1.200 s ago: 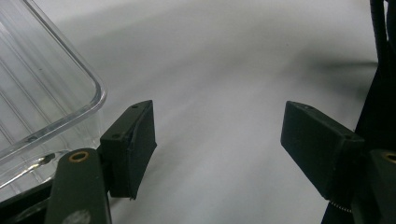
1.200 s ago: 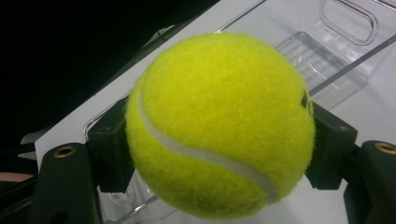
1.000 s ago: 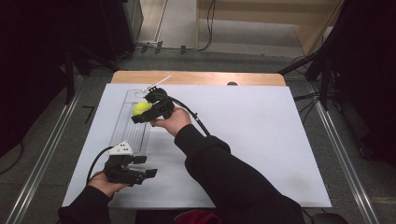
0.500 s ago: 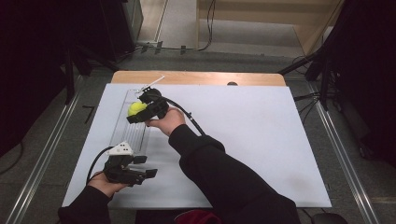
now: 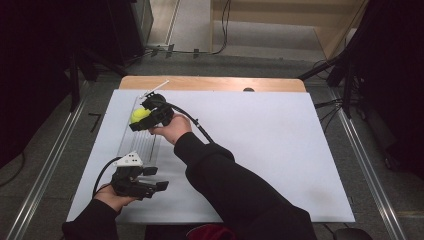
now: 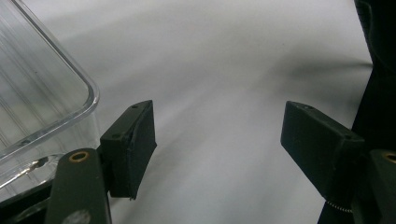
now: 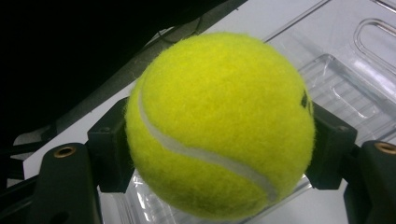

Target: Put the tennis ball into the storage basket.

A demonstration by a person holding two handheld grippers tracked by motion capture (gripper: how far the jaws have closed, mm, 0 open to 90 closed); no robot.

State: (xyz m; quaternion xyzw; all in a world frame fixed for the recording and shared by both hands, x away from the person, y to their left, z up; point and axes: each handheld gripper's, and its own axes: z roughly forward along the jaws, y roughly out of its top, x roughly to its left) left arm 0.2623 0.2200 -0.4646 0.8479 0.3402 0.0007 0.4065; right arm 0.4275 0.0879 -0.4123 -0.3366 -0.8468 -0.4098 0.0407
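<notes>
We see a fuzzy yellow tennis ball (image 7: 219, 123) with a curved white seam, pinched between the black blocky jaws of the right gripper (image 5: 150, 116). It hangs over the far end of a clear, ribbed plastic tray (image 5: 142, 140) on the left of the white tabletop (image 5: 280, 150). A small dark mark sits at the ball's right edge, too little of it showing for us to read. The tray's moulded bottom shows below the ball, partly hidden by it. Nearer the person, the left gripper (image 5: 137, 181) rests low beside the tray's rounded glossy corner (image 6: 70, 88), its jaws spread wide over the bare white surface and pinching nothing. A dark sleeve (image 5: 240, 190) covers the right arm.
</notes>
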